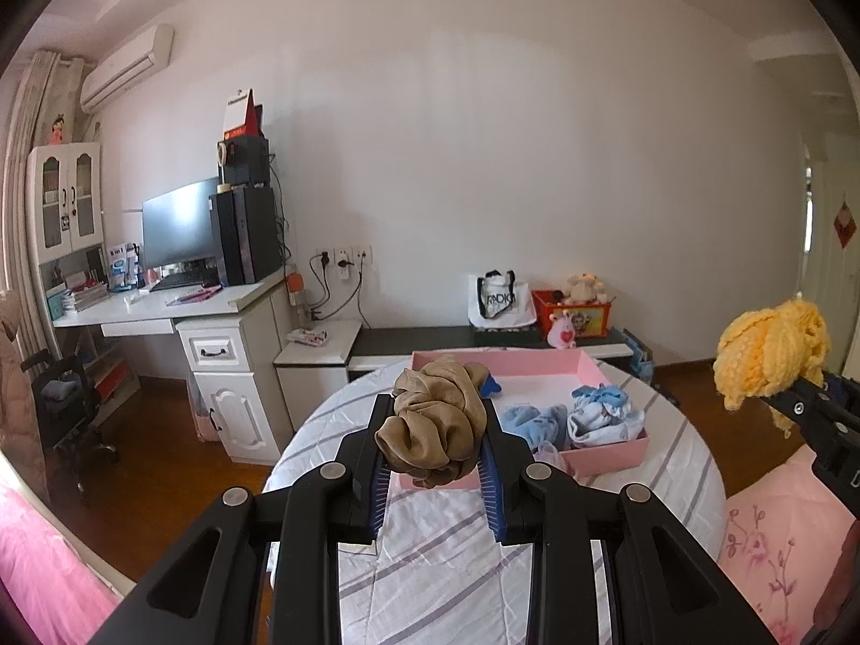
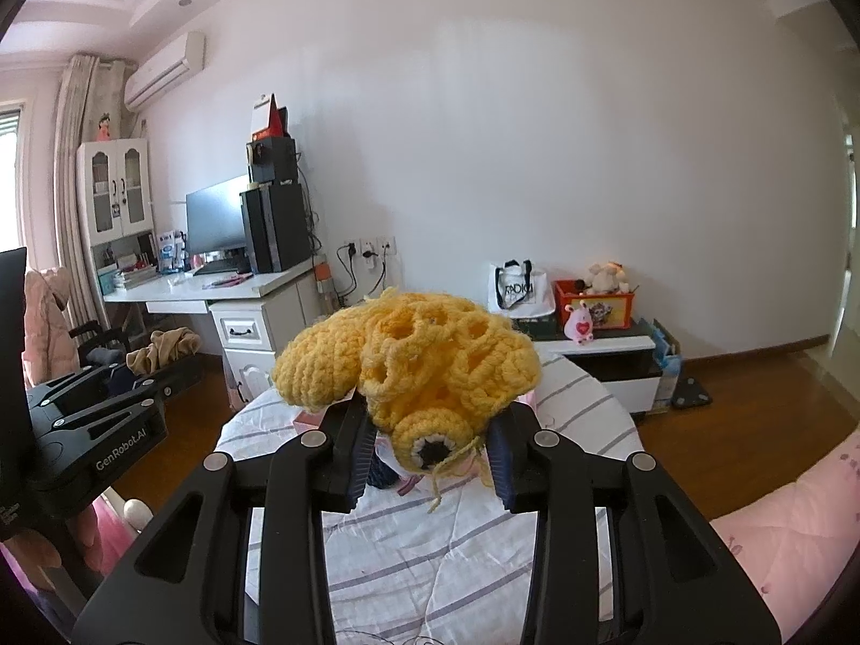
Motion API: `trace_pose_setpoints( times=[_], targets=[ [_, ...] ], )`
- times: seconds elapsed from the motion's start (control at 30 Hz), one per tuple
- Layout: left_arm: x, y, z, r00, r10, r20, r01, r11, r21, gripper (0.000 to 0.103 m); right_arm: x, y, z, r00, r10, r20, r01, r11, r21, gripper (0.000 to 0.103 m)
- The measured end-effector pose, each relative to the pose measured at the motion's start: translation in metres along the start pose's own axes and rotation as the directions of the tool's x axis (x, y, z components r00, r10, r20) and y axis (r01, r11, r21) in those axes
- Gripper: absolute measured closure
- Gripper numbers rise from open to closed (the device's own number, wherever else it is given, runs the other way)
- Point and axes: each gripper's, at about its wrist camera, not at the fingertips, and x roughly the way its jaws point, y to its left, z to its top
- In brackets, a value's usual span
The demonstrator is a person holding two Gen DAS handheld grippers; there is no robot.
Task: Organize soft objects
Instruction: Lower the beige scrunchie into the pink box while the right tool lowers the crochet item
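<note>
My left gripper (image 1: pixel 432 430) is shut on a tan scrunchie (image 1: pixel 435 424) and holds it above the near edge of a pink tray (image 1: pixel 607 454). The tray sits on a round table with a striped white cloth (image 1: pixel 430 553). In the tray lie a blue fuzzy sock (image 1: pixel 532 422) and a white-and-blue printed cloth (image 1: pixel 604 414). My right gripper (image 2: pixel 430 424) is shut on a yellow crocheted piece (image 2: pixel 414 360) and holds it above the table. It shows at the right of the left wrist view (image 1: pixel 768 355).
A pink bed (image 1: pixel 779 548) lies at the right, pink bedding at the lower left. A white desk (image 1: pixel 161 306) with a monitor and cabinets stands at the left. A low bench at the wall carries a tote bag (image 1: pixel 497 298) and a red toy box (image 1: pixel 572 314).
</note>
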Motion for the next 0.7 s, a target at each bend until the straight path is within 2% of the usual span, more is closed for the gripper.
trace_pose_setpoints(
  times=[0.43,0.7],
  targets=[
    [0.054,0.007,0.008,0.995,-0.016,-0.101,0.016,1.0,0.001,0.077,0.04,0.003,-0.01,0.995,0.002,-0.096,-0.001,1.0,0.007,0.068],
    [0.122,0.01,0.018,0.978,-0.017,-0.207,0.017,1.0,0.001,0.077,0.091,0.001,-0.021,0.982,0.012,-0.191,-0.007,1.0,0.025,0.068]
  ],
)
